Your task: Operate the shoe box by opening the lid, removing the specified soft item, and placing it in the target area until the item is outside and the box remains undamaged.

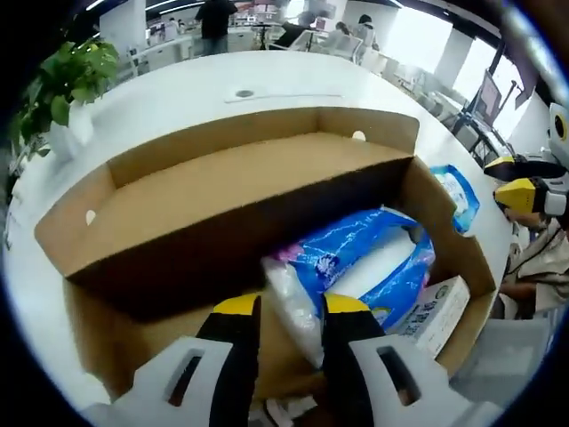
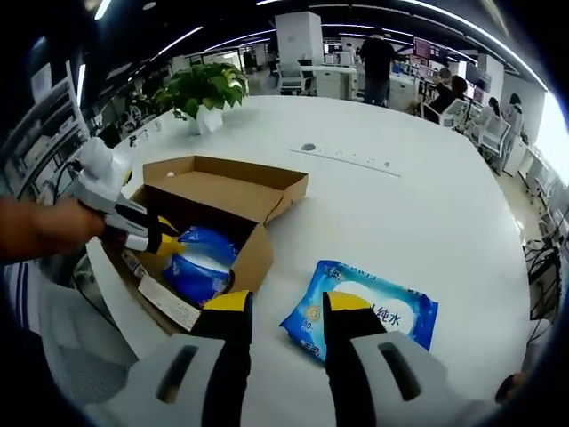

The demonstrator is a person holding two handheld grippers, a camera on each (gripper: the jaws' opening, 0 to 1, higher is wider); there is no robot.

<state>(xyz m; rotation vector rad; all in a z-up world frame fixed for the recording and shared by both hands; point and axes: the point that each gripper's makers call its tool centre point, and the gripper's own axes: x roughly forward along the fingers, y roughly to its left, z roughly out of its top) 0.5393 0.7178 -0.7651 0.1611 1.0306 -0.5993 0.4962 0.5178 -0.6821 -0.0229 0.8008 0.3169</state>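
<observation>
An open office surrounds a smooth, round white counter (image 2: 418, 187), with a leafy potted plant (image 2: 203, 89) at the upper left of the right gripper view. The brown corrugated shoe box (image 1: 267, 178) sits with its lid folded back. Low in the left gripper view, the left gripper (image 1: 291, 307) is clamped on a crinkly, glossy blue soft pack (image 1: 356, 258) inside the box, beside a white carton (image 1: 440, 311). The right gripper (image 2: 287, 302), jaws parted and grasping nothing, hovers near a flat blue wipes packet (image 2: 364, 316) lying on the counter.
</observation>
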